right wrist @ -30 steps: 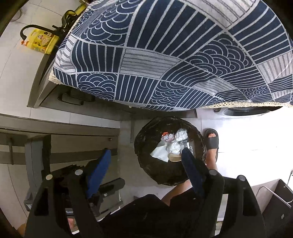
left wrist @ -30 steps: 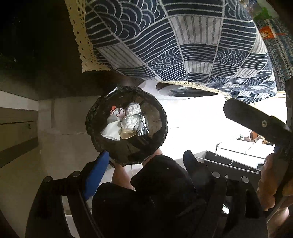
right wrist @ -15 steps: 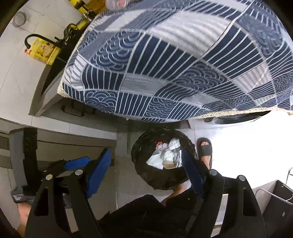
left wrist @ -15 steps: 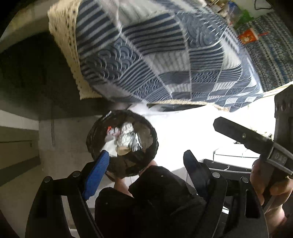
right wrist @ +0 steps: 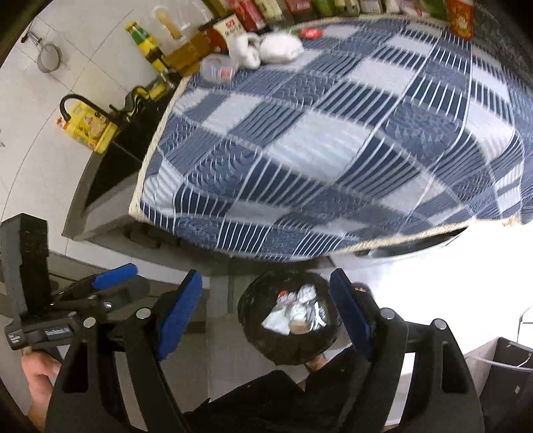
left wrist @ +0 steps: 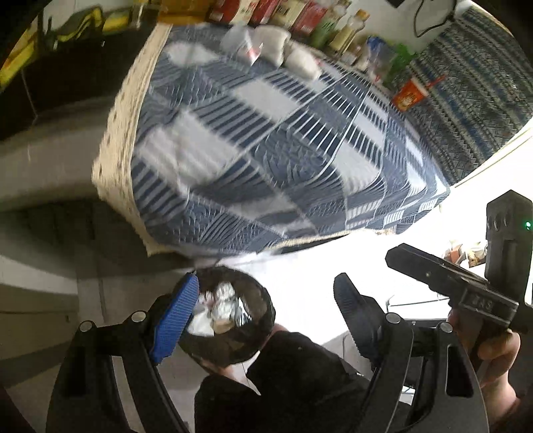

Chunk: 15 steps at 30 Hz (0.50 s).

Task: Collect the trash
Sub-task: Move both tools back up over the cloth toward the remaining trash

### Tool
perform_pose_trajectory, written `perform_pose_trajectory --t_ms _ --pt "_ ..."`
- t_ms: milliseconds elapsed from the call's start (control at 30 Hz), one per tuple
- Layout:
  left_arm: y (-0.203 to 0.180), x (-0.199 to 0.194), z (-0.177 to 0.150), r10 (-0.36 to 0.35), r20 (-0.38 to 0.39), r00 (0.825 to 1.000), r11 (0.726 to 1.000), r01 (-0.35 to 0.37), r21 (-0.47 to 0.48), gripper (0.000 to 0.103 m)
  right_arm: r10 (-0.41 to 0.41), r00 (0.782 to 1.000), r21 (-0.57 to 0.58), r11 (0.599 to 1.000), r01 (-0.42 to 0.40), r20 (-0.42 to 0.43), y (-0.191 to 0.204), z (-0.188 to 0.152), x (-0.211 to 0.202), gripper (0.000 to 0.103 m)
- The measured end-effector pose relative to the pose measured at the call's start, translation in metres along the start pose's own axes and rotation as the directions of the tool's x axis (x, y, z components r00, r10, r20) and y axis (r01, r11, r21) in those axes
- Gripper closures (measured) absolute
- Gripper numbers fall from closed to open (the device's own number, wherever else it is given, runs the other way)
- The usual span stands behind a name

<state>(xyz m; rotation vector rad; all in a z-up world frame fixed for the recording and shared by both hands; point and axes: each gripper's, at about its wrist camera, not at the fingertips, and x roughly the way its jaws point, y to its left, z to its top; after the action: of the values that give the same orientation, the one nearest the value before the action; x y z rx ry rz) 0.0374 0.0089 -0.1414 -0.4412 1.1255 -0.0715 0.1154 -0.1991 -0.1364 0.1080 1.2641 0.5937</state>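
A black-lined trash bin [left wrist: 230, 319] [right wrist: 289, 319] stands on the floor below the table edge, with crumpled foil and white paper [right wrist: 296, 309] inside. Above it is the table under a blue-and-white patterned cloth [left wrist: 266, 150] [right wrist: 333, 150]. At the cloth's far side lie white crumpled wads [left wrist: 276, 50] [right wrist: 276, 48], a clear plastic cup [right wrist: 218, 68] and a red wrapper [right wrist: 309, 32]. My left gripper [left wrist: 266, 286] is open and holds nothing. My right gripper [right wrist: 266, 279] is also open and holds nothing. Both hang high over the bin.
Bottles and boxes [right wrist: 253, 10] line the back of the table. A dark sink with a black tap [right wrist: 110, 160] and a yellow packet [right wrist: 86, 126] sit at the left. The person's dark-clothed leg [left wrist: 283, 383] and sandalled foot [right wrist: 361, 288] are beside the bin. A dark box [right wrist: 506, 366] stands low right.
Both grippers have risen and tilted upward. The bin has shrunk and slid down in both views, and the table top with its white wads and bottles has come into sight.
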Motion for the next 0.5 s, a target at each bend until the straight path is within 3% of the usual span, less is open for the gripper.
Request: perform_pose_trajectory --t_ms 233,500 --pt "-0.017 -0.021 0.037 0.014 0.059 0.998 1.000 -0.016 0.021 0.022 -0.026 0.995 -0.068 0.997 0.033 0.095 -0.007 0.036 -0.031 0.025" --pt "-0.034 -0.033 0.091 0.045 0.112 0.993 0.999 -0.048 0.021 0.022 -0.002 0.990 -0.118 0.993 0.019 0.140 -0.025 0.097 -0.049 0.025"
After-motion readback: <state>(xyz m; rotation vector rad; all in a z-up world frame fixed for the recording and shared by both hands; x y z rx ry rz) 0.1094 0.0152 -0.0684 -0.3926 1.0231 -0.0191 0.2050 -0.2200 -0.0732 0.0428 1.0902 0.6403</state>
